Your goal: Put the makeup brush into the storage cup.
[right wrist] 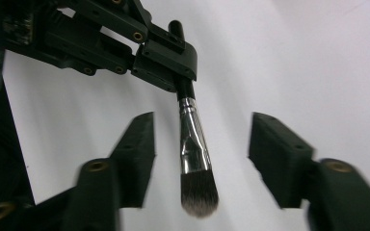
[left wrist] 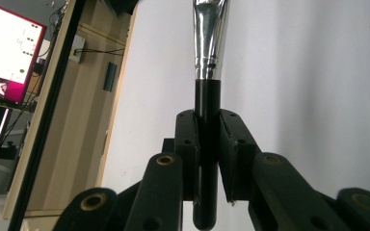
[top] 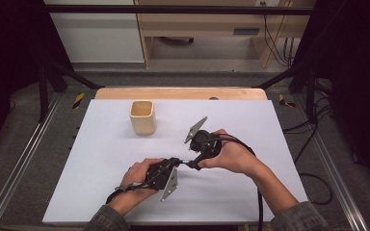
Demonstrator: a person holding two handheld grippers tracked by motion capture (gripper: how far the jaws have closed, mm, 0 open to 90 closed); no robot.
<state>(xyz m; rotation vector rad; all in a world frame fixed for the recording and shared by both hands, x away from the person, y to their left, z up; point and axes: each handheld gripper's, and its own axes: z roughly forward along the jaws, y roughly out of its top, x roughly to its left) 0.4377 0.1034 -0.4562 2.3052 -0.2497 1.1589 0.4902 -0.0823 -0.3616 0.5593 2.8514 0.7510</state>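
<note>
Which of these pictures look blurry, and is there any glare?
Right gripper view: its own jaws are smeared by motion, while the brush stays sharp. Left gripper view: bright glare streaks the ferrule. High view: even light, soft shadow by the cup.

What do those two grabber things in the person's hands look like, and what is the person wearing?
Both are black. The left gripper and the right gripper each carry a grey three-cornered plate on top and trail a black cable. Their fingers are chunky black blocks on hinged arms with brass-coloured rivets. The person's sleeves are grey.
</note>
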